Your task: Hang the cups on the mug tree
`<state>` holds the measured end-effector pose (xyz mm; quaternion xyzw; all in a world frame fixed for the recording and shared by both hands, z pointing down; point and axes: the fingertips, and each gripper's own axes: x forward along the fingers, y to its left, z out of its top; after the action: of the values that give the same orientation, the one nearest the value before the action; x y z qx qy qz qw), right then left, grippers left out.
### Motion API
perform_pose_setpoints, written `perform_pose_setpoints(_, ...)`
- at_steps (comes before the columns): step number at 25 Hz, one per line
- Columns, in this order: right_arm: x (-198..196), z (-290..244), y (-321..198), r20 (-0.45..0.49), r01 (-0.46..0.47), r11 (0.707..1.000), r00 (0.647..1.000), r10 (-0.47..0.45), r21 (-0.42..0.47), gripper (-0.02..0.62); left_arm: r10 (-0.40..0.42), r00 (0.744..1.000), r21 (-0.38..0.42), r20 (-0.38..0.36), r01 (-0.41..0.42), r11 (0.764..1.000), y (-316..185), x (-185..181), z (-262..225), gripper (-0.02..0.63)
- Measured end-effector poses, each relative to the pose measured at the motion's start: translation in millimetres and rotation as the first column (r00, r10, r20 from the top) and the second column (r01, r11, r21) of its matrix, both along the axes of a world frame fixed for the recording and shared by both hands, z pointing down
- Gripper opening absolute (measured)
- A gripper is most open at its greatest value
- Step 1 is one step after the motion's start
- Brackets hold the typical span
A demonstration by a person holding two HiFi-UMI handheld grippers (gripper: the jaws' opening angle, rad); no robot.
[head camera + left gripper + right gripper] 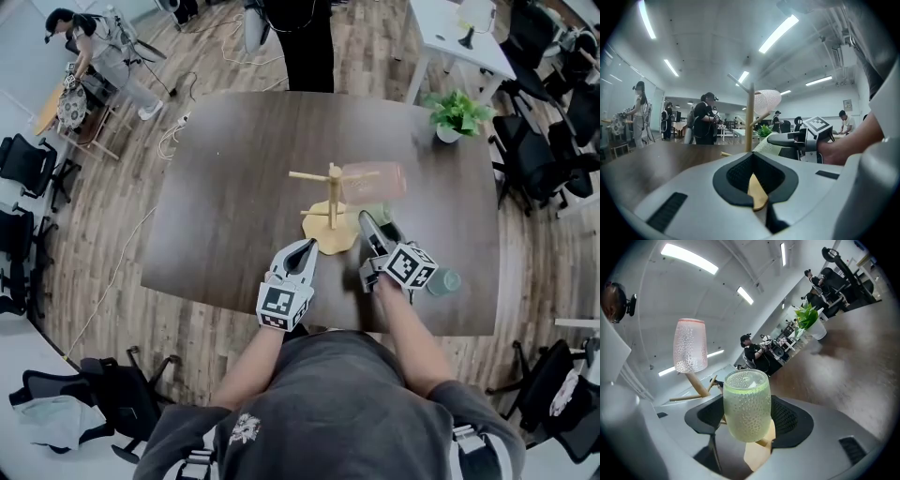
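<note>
Right gripper [749, 422] clamped on the green dimpled cup [746, 401]. Left gripper [307, 249] closed, empty. Pink cup [375, 182] hangs on the mug tree [332, 208] (wooden).

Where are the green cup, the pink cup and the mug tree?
green cup [746, 404]: right gripper view, middle of its dimpled side wall.
pink cup [690, 345]: right gripper view, middle of its side wall.
mug tree [333, 199]: head view, on the upright post.
</note>
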<state>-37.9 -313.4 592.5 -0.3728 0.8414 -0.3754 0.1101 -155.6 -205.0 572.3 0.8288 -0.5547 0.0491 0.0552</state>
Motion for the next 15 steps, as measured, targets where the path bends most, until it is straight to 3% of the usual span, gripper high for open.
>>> perform_pose_setpoints(15, -12.5, 26.5, -4.0, 0.128, 0.047, 0.988, 0.991, -0.028, -0.145, 0.327, -0.016, 1.0, 0.015, -0.001, 0.016, 1.0, -2.7, -4.7, -2.4, 0.008)
